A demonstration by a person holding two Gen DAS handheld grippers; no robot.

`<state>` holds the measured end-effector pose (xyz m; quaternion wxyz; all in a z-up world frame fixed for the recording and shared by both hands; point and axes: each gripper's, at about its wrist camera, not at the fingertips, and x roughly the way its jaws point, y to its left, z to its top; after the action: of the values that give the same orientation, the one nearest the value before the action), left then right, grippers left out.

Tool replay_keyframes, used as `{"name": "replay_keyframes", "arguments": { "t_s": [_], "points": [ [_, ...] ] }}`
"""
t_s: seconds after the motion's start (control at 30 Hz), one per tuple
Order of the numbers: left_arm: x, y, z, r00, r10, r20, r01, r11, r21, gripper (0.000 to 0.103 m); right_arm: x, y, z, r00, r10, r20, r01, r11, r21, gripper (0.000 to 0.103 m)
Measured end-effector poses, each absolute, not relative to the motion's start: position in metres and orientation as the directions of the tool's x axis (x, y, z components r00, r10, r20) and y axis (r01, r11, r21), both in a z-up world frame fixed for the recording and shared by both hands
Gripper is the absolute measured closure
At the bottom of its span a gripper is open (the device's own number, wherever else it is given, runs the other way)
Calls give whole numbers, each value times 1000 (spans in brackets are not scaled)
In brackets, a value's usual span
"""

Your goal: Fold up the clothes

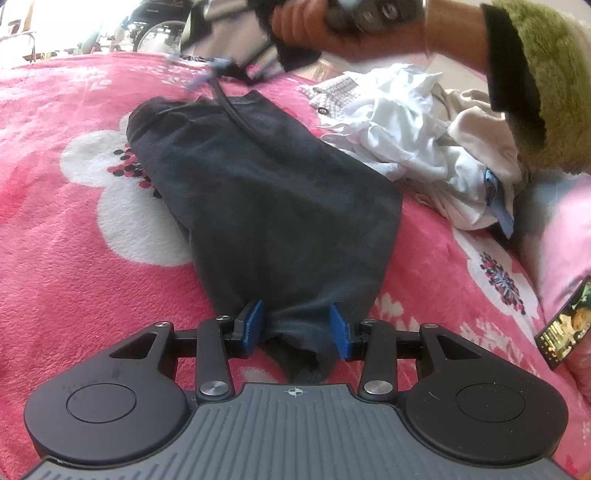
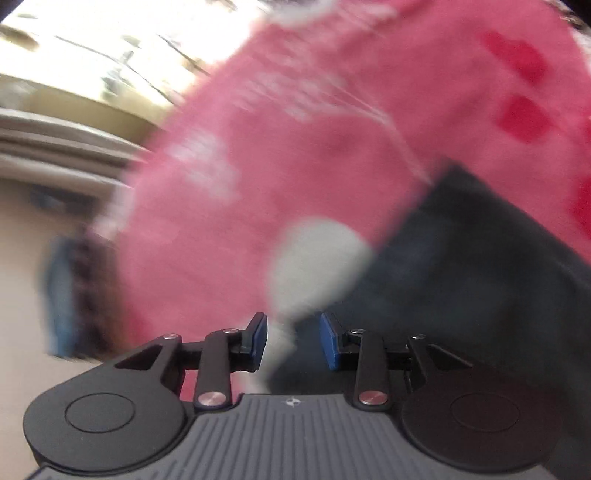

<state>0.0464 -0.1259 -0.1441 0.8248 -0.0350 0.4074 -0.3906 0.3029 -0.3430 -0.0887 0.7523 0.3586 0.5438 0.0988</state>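
Pink floral blanket spread over the whole bed, white blossoms printed on it. Dark grey garment laid lengthwise on that blanket, roughly folded into a long strip, near end bunched toward the camera. Heap of white and cream clothes on the blanket just right of the dark garment, a checked collar and a blue label showing among them. Green fluffy sleeve with a black cuff at upper right, only in the left wrist view. Hand beyond the garment's far end, wrapped around the blurred grey body of the other device. Phone with a lit screen at the right edge, well apart from the garment.

Left tool spread apart, blue pads on either side of the garment's near end, cloth between them, not pinched.

Right wrist view heavily motion-blurred: same pink blanket, dark garment at lower right, pale petal shape ahead. Right tool parted, nothing clearly gripped.
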Motion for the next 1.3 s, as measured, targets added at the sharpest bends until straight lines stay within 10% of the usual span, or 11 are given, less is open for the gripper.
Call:
{"name": "replay_keyframes", "arguments": {
  "t_s": [0.33,0.63,1.03,1.1,1.3],
  "points": [
    [46,-125,-143,365,-665,-652,607,701,-375,63,237,-459,-26,588,396,-705,170,792,586,67],
    [49,-129,-140,353,-640,-682,581,721,-377,63,162,-567,-121,491,302,-817,520,651,553,68],
    [48,-130,-138,383,-589,-711,532,770,-351,63,132,-537,-104,573,188,-798,207,909,363,77],
    [48,-130,-138,384,-585,-714,527,774,-351,63,127,-530,-103,579,172,-797,147,940,309,102],
    [49,-135,-138,387,-566,-728,528,783,-329,63,114,-512,-98,600,125,-790,-32,991,133,93]
  ]
}}
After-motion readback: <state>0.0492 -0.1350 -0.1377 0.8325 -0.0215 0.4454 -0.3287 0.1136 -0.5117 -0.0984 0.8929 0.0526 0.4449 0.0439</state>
